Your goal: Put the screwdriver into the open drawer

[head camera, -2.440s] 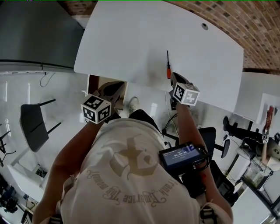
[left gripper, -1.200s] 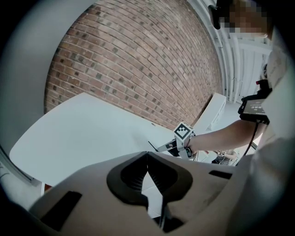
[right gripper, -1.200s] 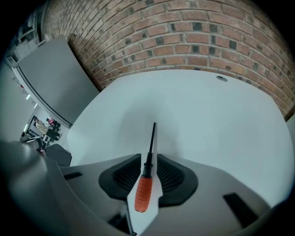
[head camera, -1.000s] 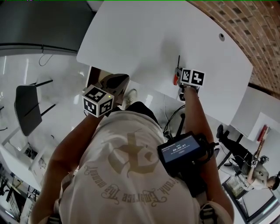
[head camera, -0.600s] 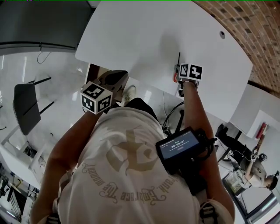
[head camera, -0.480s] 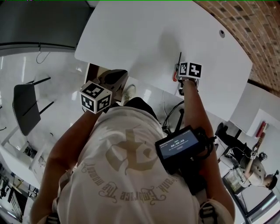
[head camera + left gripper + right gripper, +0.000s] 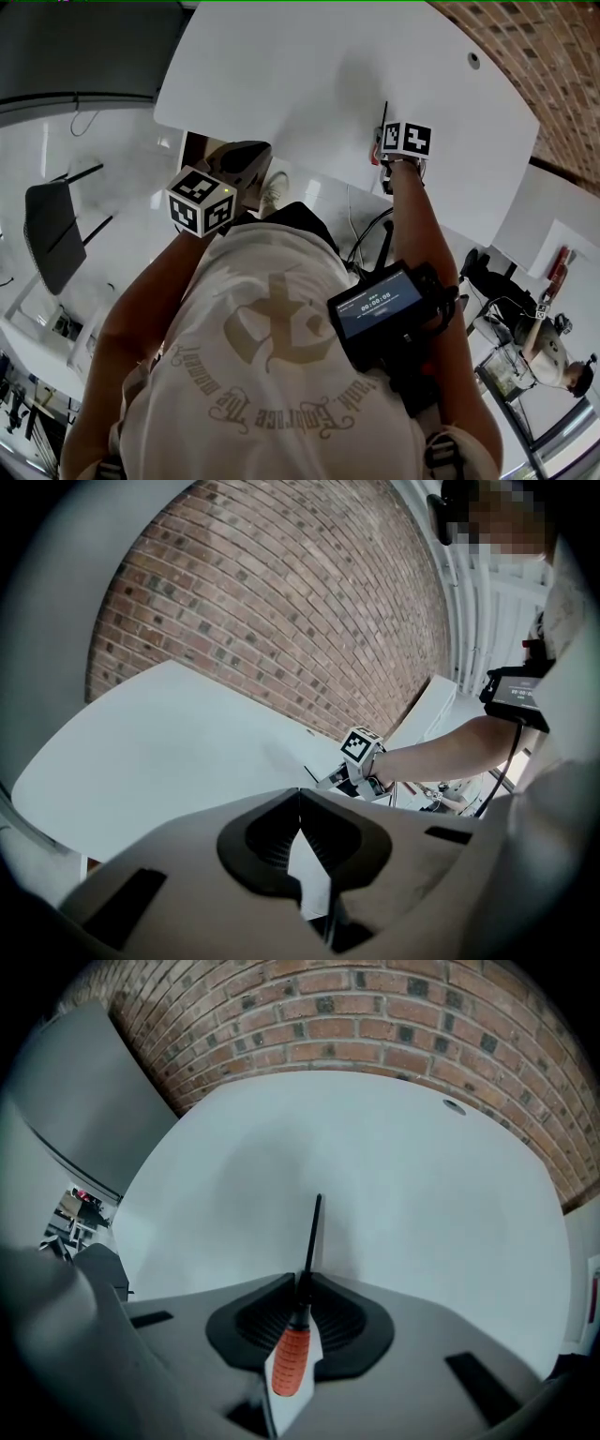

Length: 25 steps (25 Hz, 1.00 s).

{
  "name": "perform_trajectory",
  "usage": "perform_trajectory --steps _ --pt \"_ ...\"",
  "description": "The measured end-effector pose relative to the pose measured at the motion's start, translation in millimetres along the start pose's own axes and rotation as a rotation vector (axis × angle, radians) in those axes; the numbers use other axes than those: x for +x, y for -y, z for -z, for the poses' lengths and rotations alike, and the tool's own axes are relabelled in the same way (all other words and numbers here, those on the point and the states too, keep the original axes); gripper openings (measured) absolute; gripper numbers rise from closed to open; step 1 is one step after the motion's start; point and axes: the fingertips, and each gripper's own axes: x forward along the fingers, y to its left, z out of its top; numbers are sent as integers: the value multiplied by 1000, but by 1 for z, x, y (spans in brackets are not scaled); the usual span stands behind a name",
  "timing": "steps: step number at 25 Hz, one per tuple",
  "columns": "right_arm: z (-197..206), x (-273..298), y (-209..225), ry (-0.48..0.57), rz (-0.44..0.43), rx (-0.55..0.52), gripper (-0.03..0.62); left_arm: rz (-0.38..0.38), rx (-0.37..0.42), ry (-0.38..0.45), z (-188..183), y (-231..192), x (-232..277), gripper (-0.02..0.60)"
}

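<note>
An orange-handled screwdriver [image 7: 383, 114] lies near the front edge of the white table [image 7: 300, 66], its dark shaft pointing away from me. My right gripper [image 7: 386, 155] points steeply down over its handle, and the marker cube hides most of the handle in the head view. In the right gripper view the screwdriver [image 7: 292, 1363] sits between the closing jaws of the right gripper [image 7: 302, 1283], and the pads touch it where shaft meets handle. My left gripper [image 7: 253, 159] hovers shut and empty by the table's front edge, above the brown opening of the drawer [image 7: 194, 155].
A brick wall [image 7: 281, 602] stands behind the table, and a cable hole [image 7: 473, 58] is at its far right. A dark chair [image 7: 52, 234] stands on the floor to the left. A screen device [image 7: 380, 305] is strapped to the right forearm.
The right gripper has moved forward and tipped down over the screwdriver's handle, now hiding it. The left gripper has stayed by the drawer.
</note>
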Motion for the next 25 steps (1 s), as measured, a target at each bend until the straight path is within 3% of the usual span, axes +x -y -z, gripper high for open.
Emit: perform_trajectory --steps 8,25 --pt "-4 -1 5 48 -61 34 66 21 10 -13 3 1 9 20" --pt "23 -42 -19 228 -215 76 66 -53 45 56 23 31 -34 20"
